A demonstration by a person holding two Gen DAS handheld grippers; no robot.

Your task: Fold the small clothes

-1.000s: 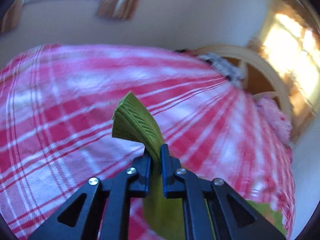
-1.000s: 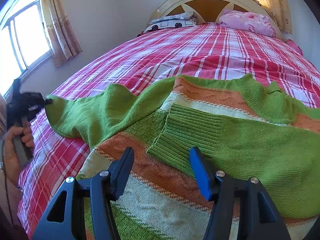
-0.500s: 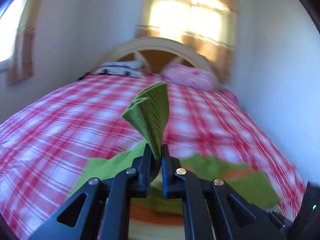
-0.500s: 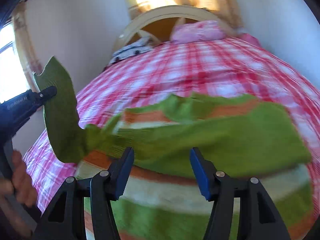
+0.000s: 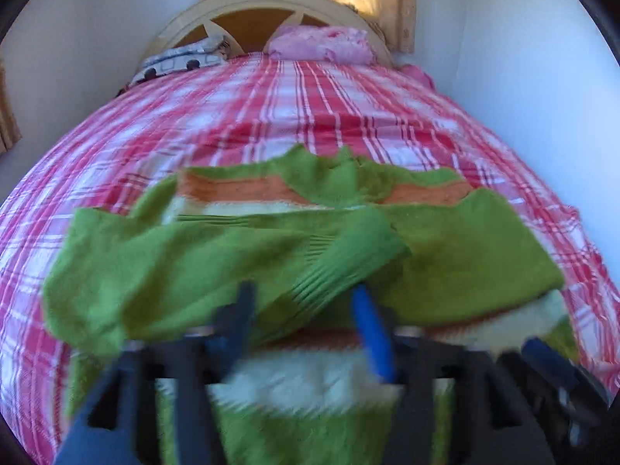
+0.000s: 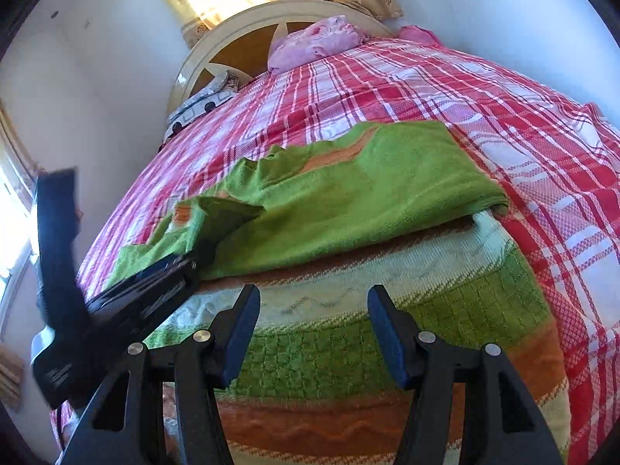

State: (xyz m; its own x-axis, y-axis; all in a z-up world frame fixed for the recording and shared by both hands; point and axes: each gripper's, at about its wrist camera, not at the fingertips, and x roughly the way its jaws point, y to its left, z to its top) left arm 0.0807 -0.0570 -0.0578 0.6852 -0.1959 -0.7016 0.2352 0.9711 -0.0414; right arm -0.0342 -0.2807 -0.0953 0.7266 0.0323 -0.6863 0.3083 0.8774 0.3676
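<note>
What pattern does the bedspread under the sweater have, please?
Red, pink and white plaid on the bedspread; clearest in the right wrist view.

Red-checked bed (image 6: 484, 89) carries green striped sweater (image 6: 348, 201) and 2 pillows.

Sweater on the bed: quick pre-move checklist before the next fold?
1. Left sleeve folded across the sweater body: ok, it lies over the chest.
2. Left gripper clear of the sleeve: ok, its jaws have just been opening and the cuff lies loose at the tips.
3. Right gripper free: ok, jaws apart, nothing held, above the striped hem.
4. Right sleeve folded in: ok, lies flat over the body.
5. Sleeve layers smooth: not ok, the left sleeve is bunched near the cuff.
6. Bedspread free around the sweater: ok on the visible sides; the near edge cannot tell.
</note>
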